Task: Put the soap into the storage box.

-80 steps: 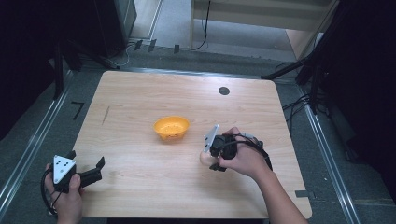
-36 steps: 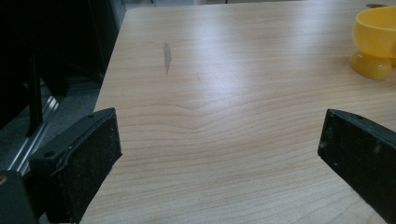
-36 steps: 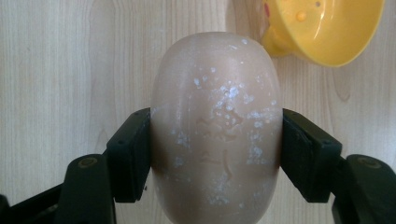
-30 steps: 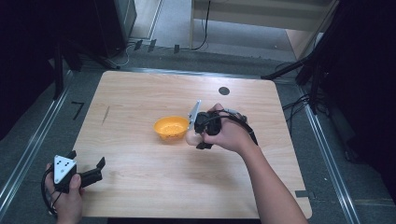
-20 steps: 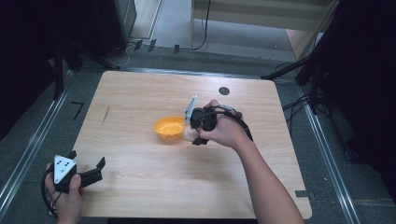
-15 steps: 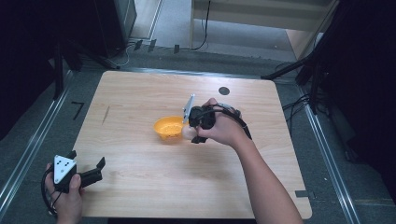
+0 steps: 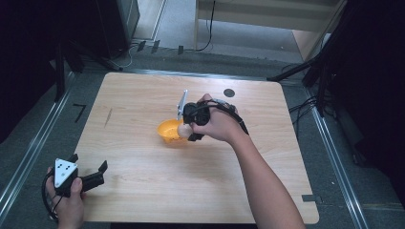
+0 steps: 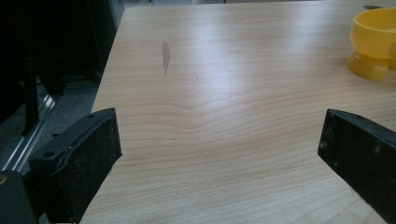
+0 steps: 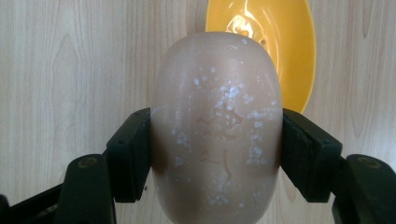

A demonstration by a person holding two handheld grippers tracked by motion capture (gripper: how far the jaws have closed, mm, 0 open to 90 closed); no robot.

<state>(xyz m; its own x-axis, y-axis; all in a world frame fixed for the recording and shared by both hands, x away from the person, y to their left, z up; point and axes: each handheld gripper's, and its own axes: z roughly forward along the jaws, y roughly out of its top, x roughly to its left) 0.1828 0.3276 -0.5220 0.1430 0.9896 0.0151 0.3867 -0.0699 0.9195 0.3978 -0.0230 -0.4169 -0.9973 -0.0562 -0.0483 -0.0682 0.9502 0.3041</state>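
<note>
From up high, the right gripper (image 7: 187, 130) holds a smooth tan egg-shaped object (image 7: 184, 130) right over the small yellow plastic bowl (image 7: 168, 131) mid light wooden tabletop (image 7: 143, 95). Left gripper (image 8: 219, 154) view: jaws wide apart near the tabletop's corner. Right gripper view: jaws clamped on the egg's sides, bowl underneath.

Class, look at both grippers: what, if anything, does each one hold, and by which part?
The right gripper clamps a tan egg across its middle, a jaw on each side, above the yellow bowl. The left gripper is open and holds nothing.
</note>
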